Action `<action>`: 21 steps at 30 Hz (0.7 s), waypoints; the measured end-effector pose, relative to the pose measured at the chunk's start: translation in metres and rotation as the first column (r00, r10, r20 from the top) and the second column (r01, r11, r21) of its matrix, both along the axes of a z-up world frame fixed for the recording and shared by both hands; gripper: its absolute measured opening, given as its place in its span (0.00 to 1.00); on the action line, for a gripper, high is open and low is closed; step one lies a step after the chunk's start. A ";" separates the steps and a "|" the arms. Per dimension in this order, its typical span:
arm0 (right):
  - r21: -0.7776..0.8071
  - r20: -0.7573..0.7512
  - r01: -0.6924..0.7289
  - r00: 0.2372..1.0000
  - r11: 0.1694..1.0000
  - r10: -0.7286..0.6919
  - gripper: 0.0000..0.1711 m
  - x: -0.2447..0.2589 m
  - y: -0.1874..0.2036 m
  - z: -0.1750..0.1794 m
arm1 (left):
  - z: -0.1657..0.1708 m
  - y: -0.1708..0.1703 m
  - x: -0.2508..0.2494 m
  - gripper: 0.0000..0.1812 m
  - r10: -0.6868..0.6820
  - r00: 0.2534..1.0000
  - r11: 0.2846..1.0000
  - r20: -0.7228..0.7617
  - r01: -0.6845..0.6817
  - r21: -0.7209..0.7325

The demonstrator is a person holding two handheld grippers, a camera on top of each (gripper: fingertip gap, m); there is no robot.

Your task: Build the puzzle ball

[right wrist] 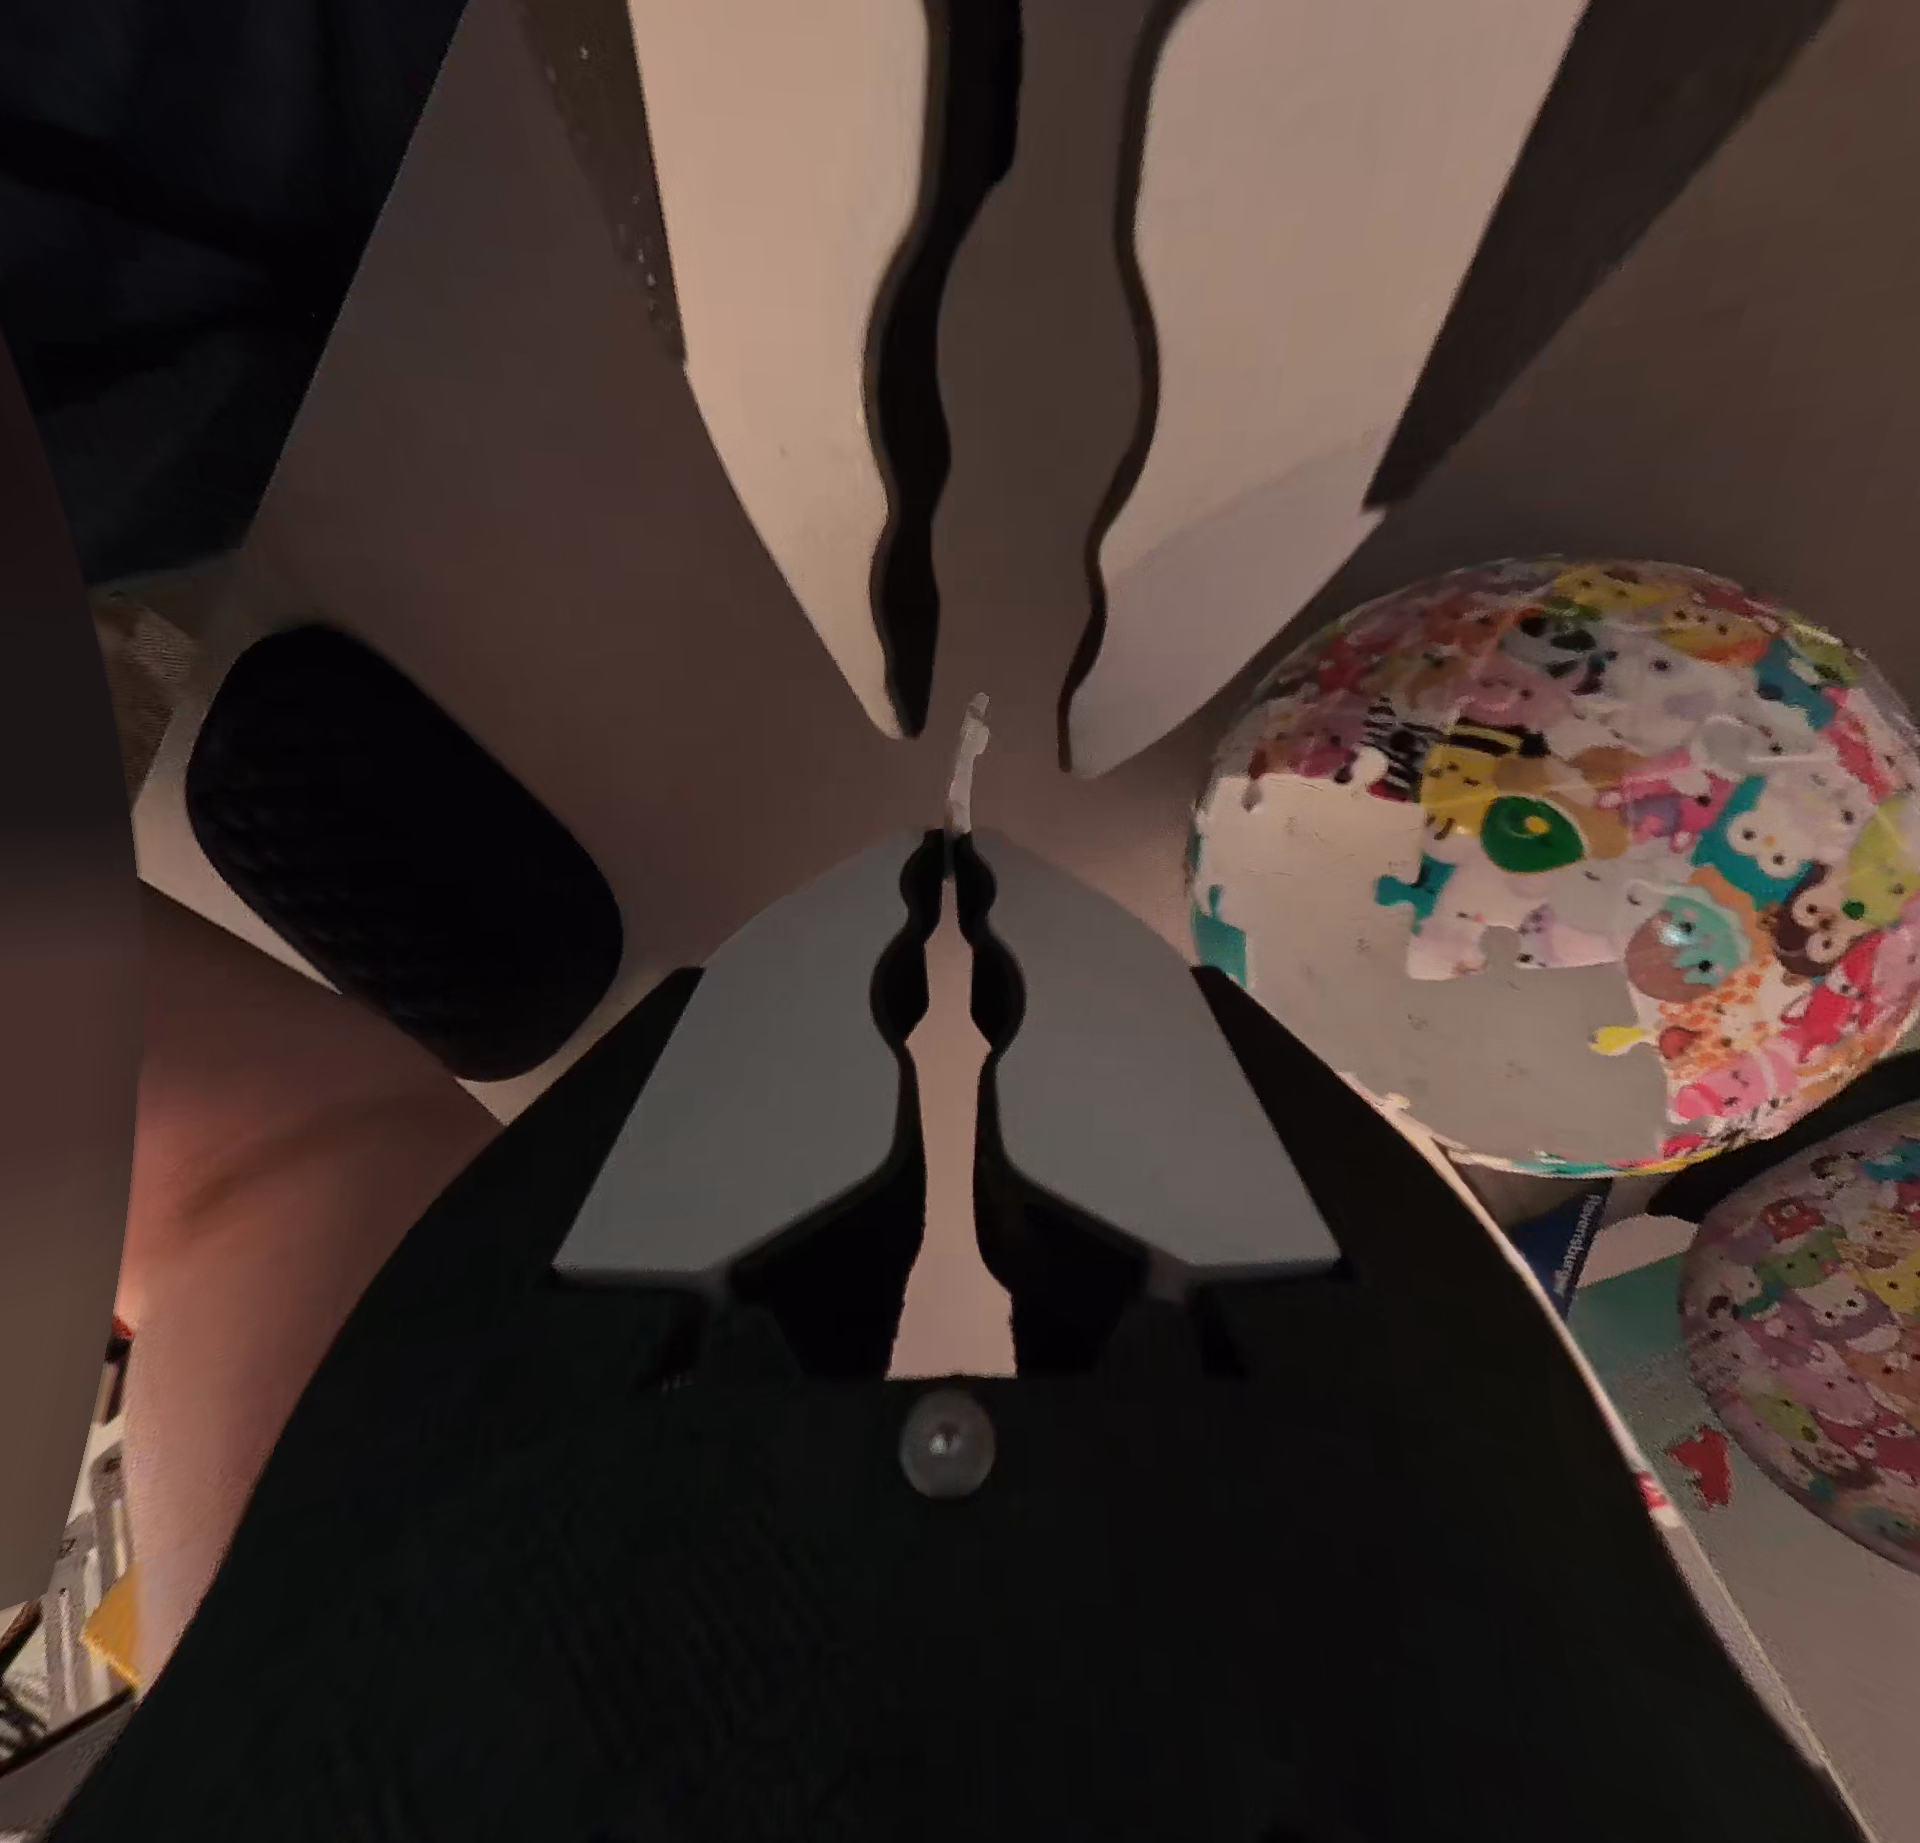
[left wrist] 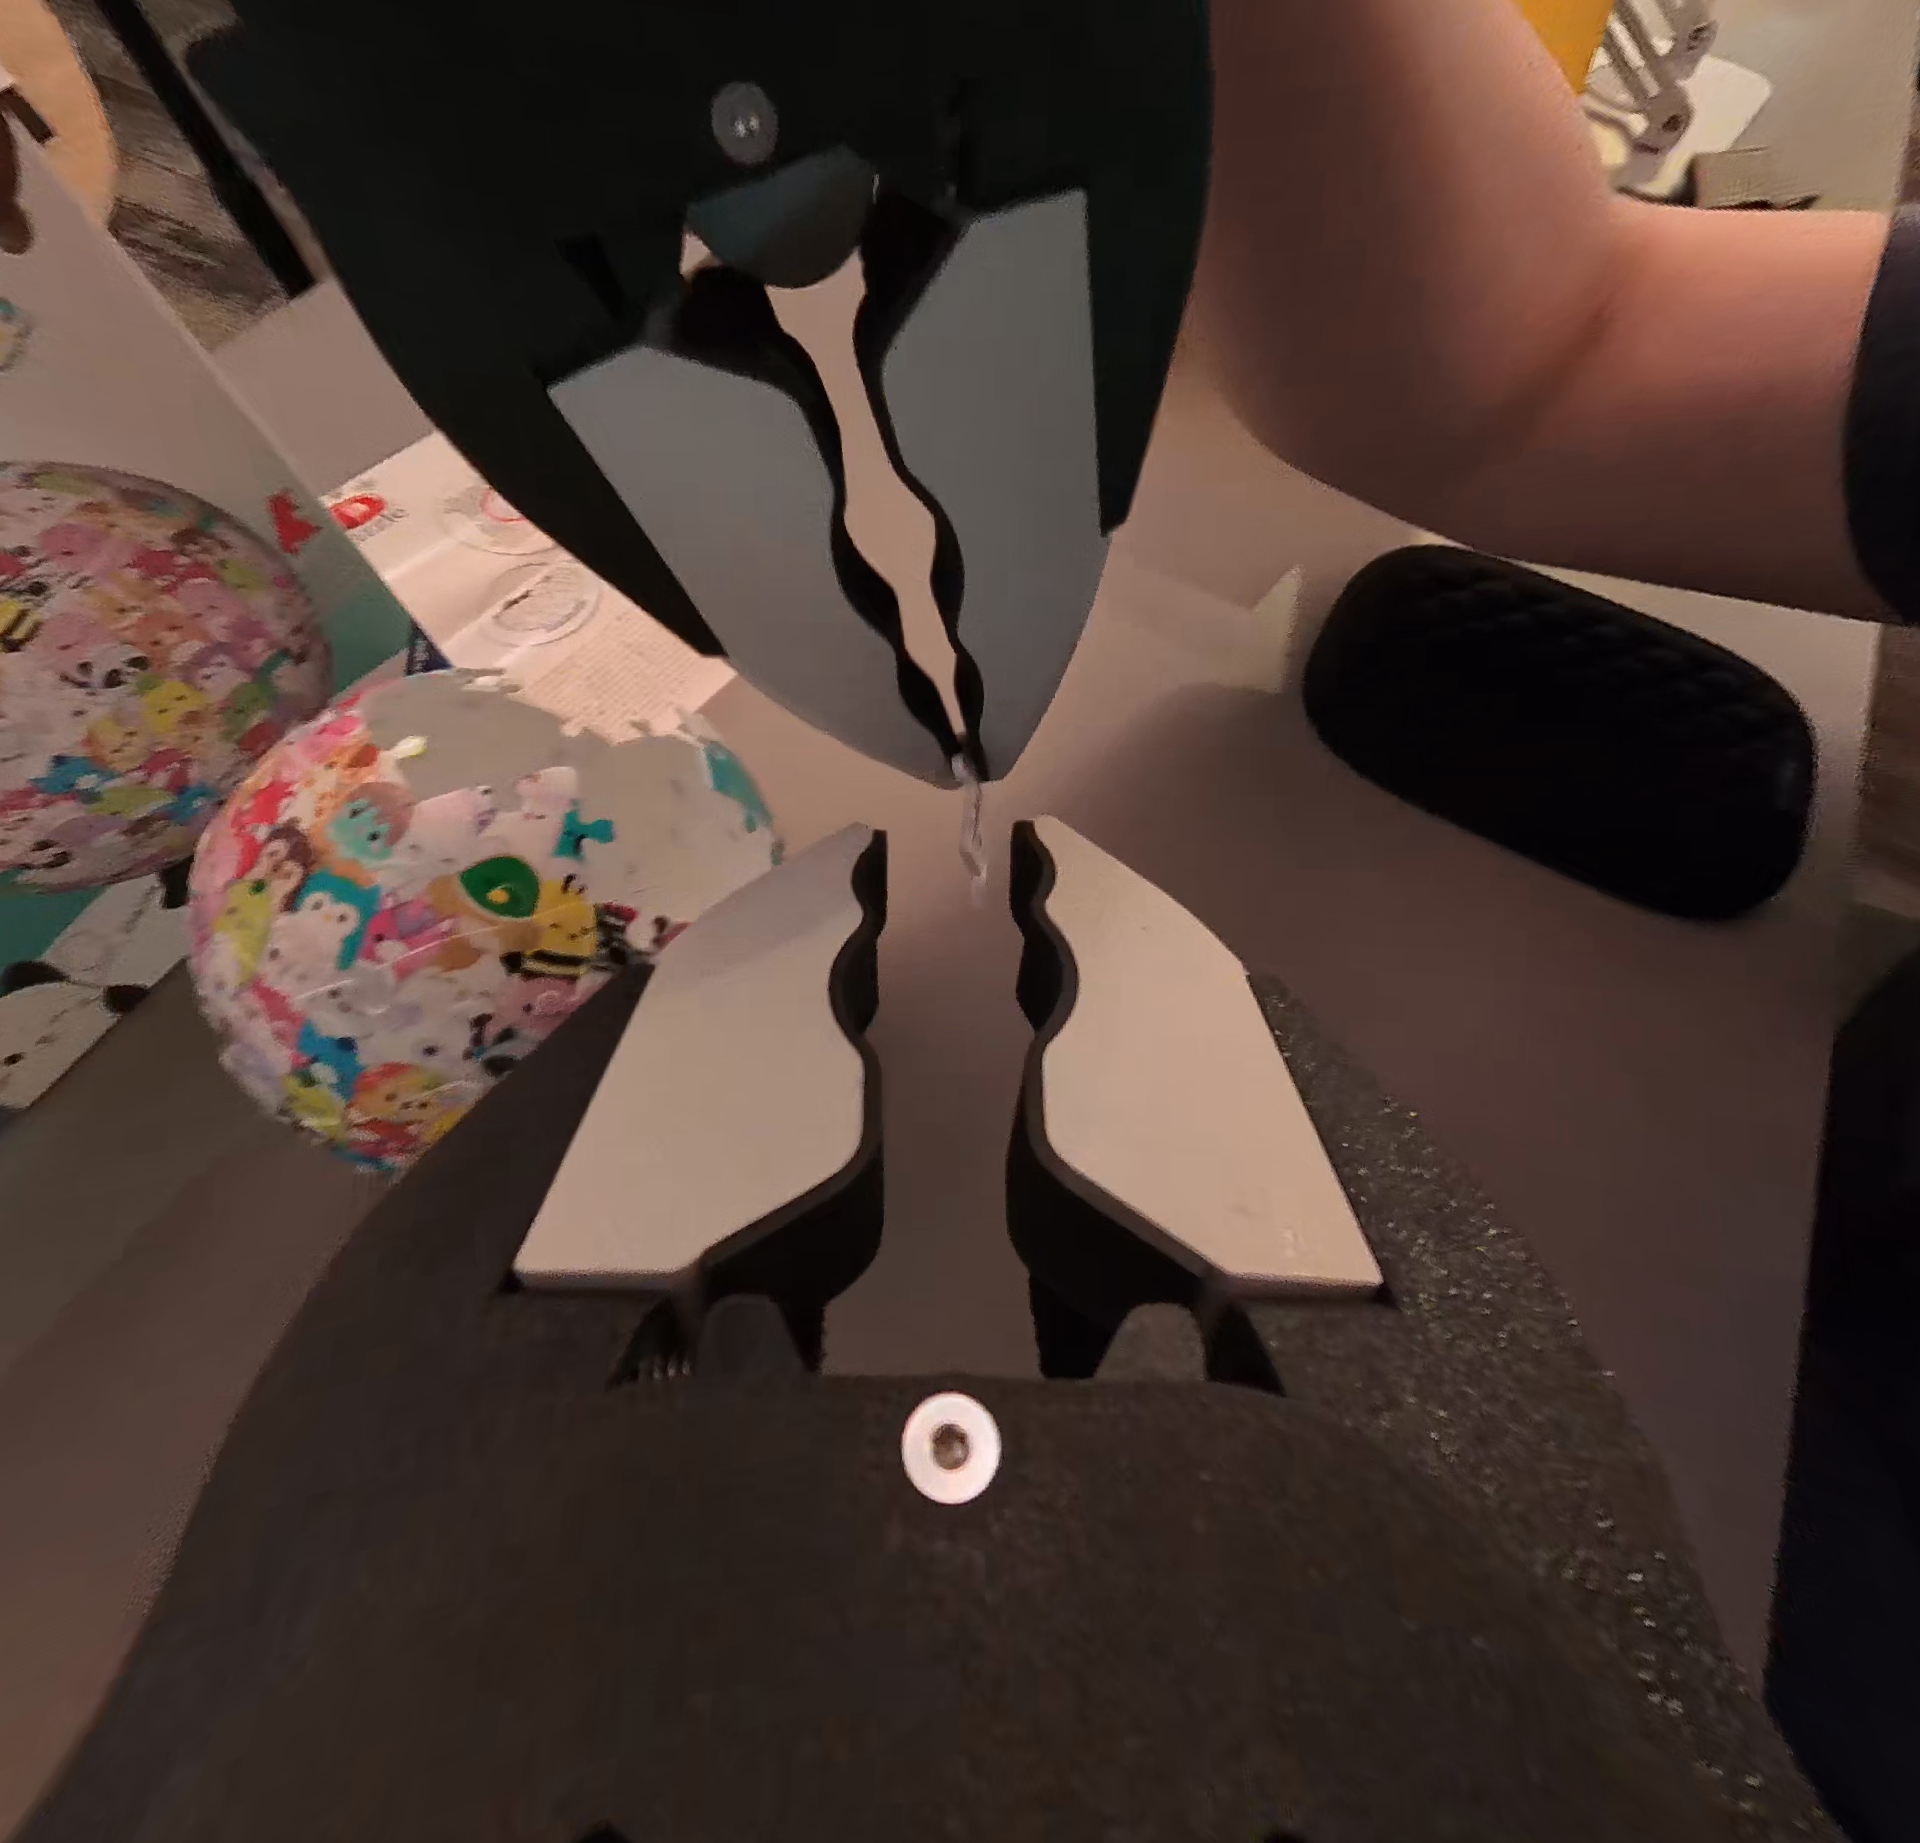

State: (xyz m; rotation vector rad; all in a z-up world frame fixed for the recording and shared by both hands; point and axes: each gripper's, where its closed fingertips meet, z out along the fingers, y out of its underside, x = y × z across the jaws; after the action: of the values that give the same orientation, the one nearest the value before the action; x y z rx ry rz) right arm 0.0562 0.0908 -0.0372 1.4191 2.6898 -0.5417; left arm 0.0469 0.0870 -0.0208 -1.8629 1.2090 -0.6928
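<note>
Item 1: puzzle ball [left wrist: 457,920], part-built, colourful cartoon-print pieces over most of the shell, w/ a bare grey-white patch up top; sits on the table [left wrist: 1195,754]. Taken as landmark for all else. Item 2: puzzle box [left wrist: 125,650], printed w/ a picture of the finished ball, just behind and beside the ball, on its far side from both grippers. Item 3: instruction sheet [left wrist: 551,588], flat on the table behind the ball, next to the box. Item 4: right gripper [left wrist: 961,754], in the air beside the ball, not touching it; tips pinched together on a puzzle piece [left wrist: 974,837], small, pale, seen edge-on, sticking out past the tips. Same piece in the right wrist view [right wrist: 966,754], same grip. Item 5: left gripper [left wrist: 948,837], tip-to-tip facing the right gripper, equally clear of the ball; fingers parted at a moderate gap, holding nothing, the piece's free end sitting in the gap btwn the tips w/o visible contact. Item 6: black padded wrist rest [left wrist: 1558,744], on the table, well apart from the ball, beyond the grippers. Item 7: person's forearm [left wrist: 1507,339], bare, dark sleeve at the edge, above the wrist rest.
</note>
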 end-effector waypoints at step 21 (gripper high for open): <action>-0.172 -0.740 0.207 0.619 0.963 -0.265 0.06 0.000 -0.019 0.052 | 0.013 -0.017 -0.003 0.01 0.021 0.992 1.000 0.125 -0.019 -0.021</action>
State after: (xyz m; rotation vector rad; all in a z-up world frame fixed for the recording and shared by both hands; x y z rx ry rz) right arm 0.0559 0.0713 0.0145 1.8584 2.9820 -1.5686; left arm 0.0441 0.0702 -0.0078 -1.8165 1.1056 -0.8005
